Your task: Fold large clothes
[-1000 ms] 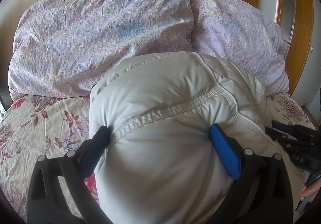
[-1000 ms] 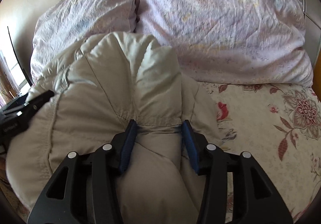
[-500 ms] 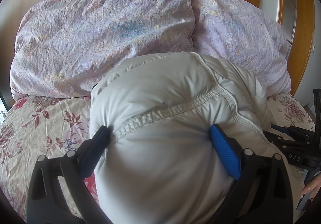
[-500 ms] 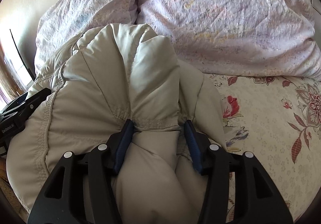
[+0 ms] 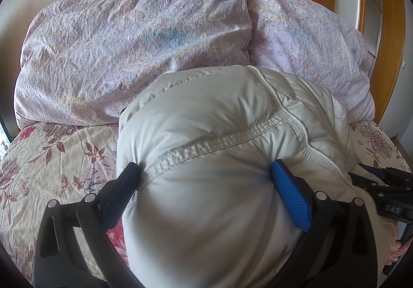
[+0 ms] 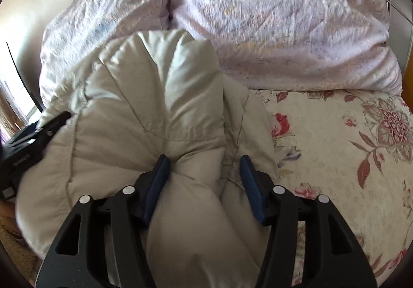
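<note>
At frame centre, the left tongs (image 5: 205, 171) clamp the puffy pale down jacket (image 5: 219, 133) on the bed (image 5: 51, 158), while the right tongs (image 6: 204, 166), just opening, straddle a fold with one pad clear.

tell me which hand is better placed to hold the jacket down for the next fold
Probably left. The left gripper has its fingers pressed into the jacket. The right gripper has just been opening, one finger already off the cloth.

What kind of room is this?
Most likely a bedroom. Two lilac pillows lie at the head of a bed with a floral bedspread, and a padded jacket rests on it.
</note>
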Demonstrator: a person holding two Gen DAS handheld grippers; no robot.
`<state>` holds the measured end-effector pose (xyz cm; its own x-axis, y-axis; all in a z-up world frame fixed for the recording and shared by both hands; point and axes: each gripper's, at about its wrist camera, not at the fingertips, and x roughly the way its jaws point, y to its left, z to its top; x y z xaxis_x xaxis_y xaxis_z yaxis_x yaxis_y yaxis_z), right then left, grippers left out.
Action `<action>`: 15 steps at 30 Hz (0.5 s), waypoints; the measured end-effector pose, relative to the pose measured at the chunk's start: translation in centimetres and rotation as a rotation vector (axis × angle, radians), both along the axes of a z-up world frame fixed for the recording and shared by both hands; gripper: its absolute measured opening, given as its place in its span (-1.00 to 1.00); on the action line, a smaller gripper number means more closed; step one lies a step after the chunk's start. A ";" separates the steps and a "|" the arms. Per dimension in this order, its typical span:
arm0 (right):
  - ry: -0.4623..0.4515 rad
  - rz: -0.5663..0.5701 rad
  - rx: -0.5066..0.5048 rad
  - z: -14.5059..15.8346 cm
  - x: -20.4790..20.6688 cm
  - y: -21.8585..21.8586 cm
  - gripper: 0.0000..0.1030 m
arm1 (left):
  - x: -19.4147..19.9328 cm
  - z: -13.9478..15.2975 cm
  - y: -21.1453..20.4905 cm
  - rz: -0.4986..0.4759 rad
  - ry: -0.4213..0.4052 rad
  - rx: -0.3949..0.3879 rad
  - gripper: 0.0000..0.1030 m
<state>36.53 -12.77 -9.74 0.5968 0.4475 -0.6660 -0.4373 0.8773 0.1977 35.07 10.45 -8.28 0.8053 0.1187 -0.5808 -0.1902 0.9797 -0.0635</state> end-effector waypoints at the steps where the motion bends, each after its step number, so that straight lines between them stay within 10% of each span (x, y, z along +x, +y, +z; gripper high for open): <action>1: -0.005 -0.003 -0.008 -0.1 0.2 0.2 0.17 | 0.0 0.0 0.0 0.004 0.000 -0.001 0.95; 9: -0.014 -0.041 -0.018 0.7 0.0 -0.6 0.26 | -1.5 1.1 0.5 0.017 0.016 -0.034 0.95; 15: -0.057 -0.113 -0.038 3.2 -3.2 -2.1 0.82 | -6.5 2.8 1.1 0.043 -0.009 -0.052 0.95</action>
